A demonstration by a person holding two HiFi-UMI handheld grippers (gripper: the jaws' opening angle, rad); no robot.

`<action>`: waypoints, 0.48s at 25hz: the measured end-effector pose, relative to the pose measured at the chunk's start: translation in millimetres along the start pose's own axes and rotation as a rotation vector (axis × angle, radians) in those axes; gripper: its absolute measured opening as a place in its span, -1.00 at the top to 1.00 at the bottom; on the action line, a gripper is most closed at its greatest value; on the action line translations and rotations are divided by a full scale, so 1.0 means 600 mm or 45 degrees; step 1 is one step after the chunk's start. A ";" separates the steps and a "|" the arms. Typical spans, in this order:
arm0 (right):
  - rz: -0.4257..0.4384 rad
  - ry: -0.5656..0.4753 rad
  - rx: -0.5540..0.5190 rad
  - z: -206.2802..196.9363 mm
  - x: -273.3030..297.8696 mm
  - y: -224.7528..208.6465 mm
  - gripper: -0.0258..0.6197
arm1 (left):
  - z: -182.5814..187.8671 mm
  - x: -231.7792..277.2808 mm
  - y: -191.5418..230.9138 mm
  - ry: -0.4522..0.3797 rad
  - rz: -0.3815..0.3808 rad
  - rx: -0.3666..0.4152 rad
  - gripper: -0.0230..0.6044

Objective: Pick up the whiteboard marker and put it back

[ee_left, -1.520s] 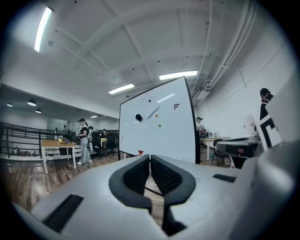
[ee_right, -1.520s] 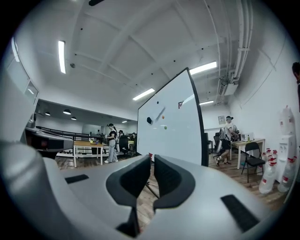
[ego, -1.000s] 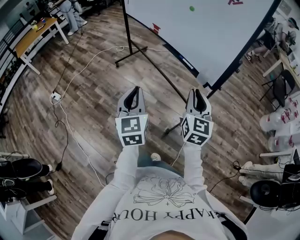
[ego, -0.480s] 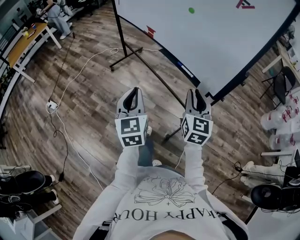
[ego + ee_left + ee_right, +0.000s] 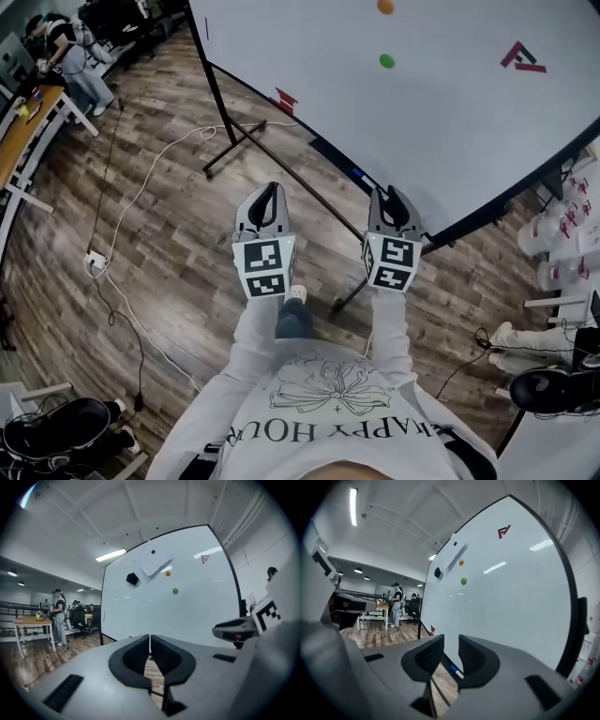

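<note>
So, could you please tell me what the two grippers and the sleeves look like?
The left gripper and right gripper are light grey shells with black curved jaws; each carries a white cube of black square markers. The sleeves are white. The right gripper's jaws are opening, nothing between them.

White long-sleeved shirt (image 5: pixel 251 361), flower print (image 5: pixel 328 384), lettering (image 5: pixel 328 430); blue jeans (image 5: pixel 293 321), white shoe (image 5: pixel 297 293).

Left hand-held gripper (image 5: pixel 271 187) closed, right (image 5: pixel 395 191) opening, empty

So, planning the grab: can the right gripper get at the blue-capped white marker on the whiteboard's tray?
Probably yes: the right gripper, jaws opening with nothing between them, faces the blue-capped white marker with no obstacle between, though it is some way off.
</note>
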State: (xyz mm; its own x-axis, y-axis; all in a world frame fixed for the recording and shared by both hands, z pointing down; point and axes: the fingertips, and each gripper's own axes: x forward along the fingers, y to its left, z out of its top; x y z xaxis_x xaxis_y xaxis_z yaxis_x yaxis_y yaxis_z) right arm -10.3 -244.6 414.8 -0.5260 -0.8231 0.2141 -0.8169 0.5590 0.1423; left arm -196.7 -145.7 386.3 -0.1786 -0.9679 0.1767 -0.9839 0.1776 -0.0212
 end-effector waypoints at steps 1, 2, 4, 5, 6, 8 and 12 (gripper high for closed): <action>-0.012 0.019 -0.017 0.000 0.019 0.000 0.63 | 0.002 0.020 0.007 0.005 -0.016 0.002 0.89; -0.022 0.038 -0.035 0.000 0.037 0.000 0.62 | 0.004 0.040 0.015 0.010 -0.029 0.003 0.89; -0.036 0.077 -0.073 -0.004 0.073 0.002 0.61 | 0.005 0.077 0.030 0.021 -0.048 0.003 0.89; -0.040 0.099 -0.089 -0.007 0.090 0.003 0.61 | 0.005 0.093 0.037 0.028 -0.057 0.003 0.89; -0.043 0.124 -0.103 -0.012 0.105 0.004 0.61 | 0.004 0.108 0.043 0.035 -0.066 0.003 0.89; -0.042 0.184 -0.130 -0.025 0.133 0.007 0.61 | -0.001 0.135 0.053 0.050 -0.085 0.003 0.89; -0.031 0.324 -0.250 -0.068 0.181 0.015 0.61 | -0.023 0.179 0.071 0.094 -0.112 0.003 0.89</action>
State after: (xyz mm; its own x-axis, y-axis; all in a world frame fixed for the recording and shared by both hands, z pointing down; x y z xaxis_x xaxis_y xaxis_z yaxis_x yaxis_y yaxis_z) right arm -65.3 -324.8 479.0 -0.4105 -0.7991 0.4393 -0.7544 0.5682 0.3286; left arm -257.7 -239.7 418.2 -0.0901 -0.9640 0.2502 -0.9958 0.0918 -0.0047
